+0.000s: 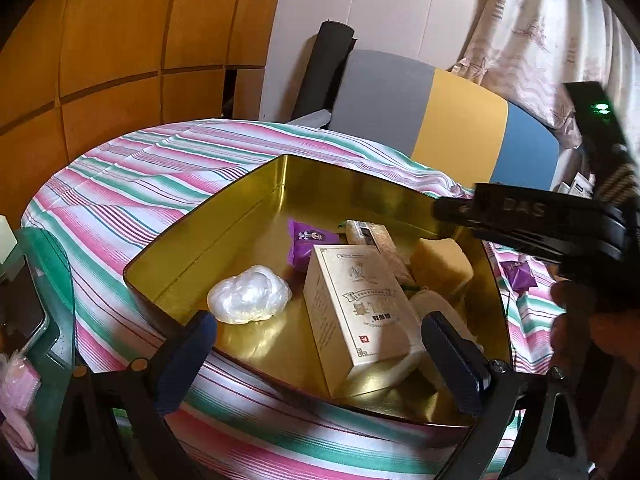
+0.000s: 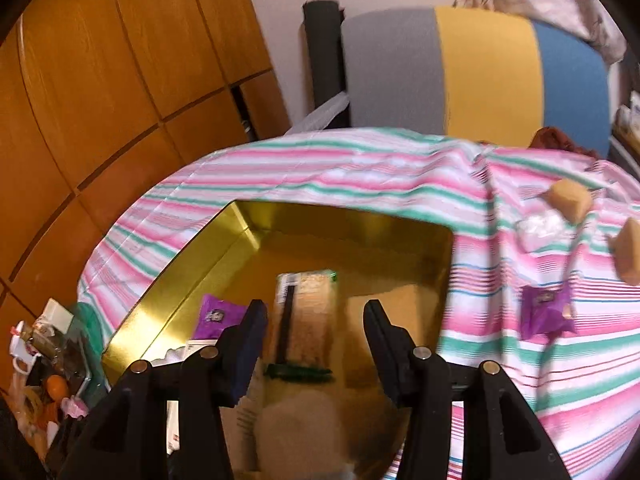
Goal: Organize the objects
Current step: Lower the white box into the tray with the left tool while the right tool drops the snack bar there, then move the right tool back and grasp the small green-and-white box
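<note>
The left gripper (image 1: 316,344) stands wide, empty, over the gold tin (image 1: 208,216); at its 12 o'clock lies a cream box (image 1: 352,308), print illegible. At 2 o'clock the right gripper (image 2: 316,320) reads "DAS", partly spread, empty. Only its view shows a purple packet (image 2: 544,312) on the striped cloth (image 2: 360,168).

Cabinet (image 1: 120,40): orange-brown wood panels, behind the worktop on the left.
Chair (image 2: 480,76): grey, yellow and blue back, at the worktop's far edge.
Curtain (image 1: 532,28): pale, patterned, upper right.
Black roll (image 1: 324,64): upright, beside the chair against the wall.
</note>
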A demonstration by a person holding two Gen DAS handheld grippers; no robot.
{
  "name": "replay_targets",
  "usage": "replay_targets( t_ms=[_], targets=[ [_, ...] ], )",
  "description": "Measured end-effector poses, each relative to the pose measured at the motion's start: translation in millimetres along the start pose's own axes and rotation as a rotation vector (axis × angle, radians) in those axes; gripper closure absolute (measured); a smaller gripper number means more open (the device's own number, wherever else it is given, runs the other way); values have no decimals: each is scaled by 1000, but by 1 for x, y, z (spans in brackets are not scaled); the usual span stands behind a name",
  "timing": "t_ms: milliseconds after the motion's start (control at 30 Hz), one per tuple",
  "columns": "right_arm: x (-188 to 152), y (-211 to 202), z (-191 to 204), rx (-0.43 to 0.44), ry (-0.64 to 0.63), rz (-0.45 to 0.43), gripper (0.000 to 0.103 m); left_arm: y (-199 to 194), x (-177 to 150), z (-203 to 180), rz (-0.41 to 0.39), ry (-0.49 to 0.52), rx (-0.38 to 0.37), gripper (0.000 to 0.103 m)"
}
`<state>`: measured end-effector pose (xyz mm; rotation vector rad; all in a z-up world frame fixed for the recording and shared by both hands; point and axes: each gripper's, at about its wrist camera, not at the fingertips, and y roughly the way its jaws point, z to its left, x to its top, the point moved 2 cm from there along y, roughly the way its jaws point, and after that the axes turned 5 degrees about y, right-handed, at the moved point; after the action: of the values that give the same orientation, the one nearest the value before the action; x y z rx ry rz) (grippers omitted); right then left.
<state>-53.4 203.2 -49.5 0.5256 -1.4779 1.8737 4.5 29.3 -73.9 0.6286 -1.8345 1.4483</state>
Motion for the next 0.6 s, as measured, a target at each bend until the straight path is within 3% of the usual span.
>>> replay_targets(
  t_ms=[233,600],
  targets=[
    [-6,-37,-29,-107,-27,-121,52,-1,-1,-4,3,5,-17,0],
    [-40,-63,-131,-274,76,-80,52,-14,-1,-27,-23,44,-95,0]
  ],
)
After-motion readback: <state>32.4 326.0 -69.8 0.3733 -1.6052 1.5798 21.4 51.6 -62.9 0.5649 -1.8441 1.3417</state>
